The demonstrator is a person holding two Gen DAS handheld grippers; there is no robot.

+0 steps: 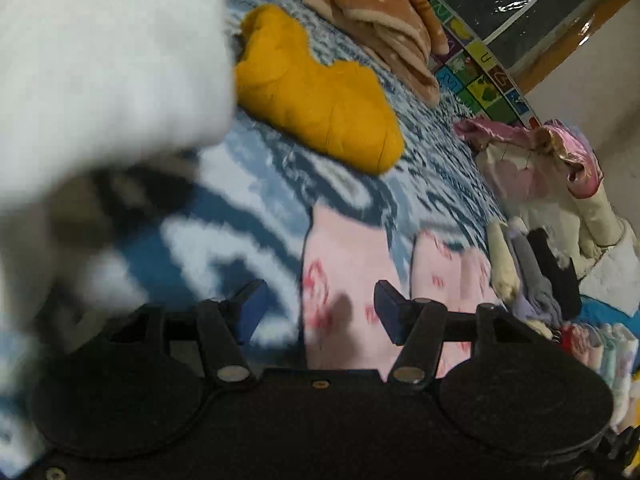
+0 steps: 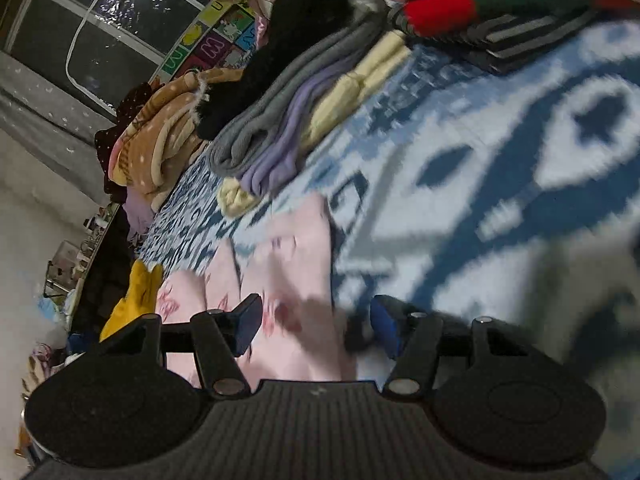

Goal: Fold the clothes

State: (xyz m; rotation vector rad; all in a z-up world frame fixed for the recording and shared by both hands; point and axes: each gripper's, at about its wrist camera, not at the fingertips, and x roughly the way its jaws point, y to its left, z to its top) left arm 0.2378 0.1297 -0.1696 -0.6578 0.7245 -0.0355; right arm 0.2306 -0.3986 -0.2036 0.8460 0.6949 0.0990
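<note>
Hovering 2 grippers, left gripper [image 1: 316,308] and right gripper [image 2: 316,320], jaws apart and empty, over pink garment [image 1: 344,264] lying on bed [image 1: 248,200], likely lining up for a fold.

The left gripper [image 1: 316,308] sits in the lower middle of its view, its two blue-padded fingers [image 1: 250,308] angled inward from the black body along the bottom edge. The jaws stand apart — nothing is pinched between them. The right gripper [image 2: 316,322] shows the same pose in the lower middle of its own view: blue pads [image 2: 384,326] spread, jaws apart and gripping nothing — both views are blurred.
</note>
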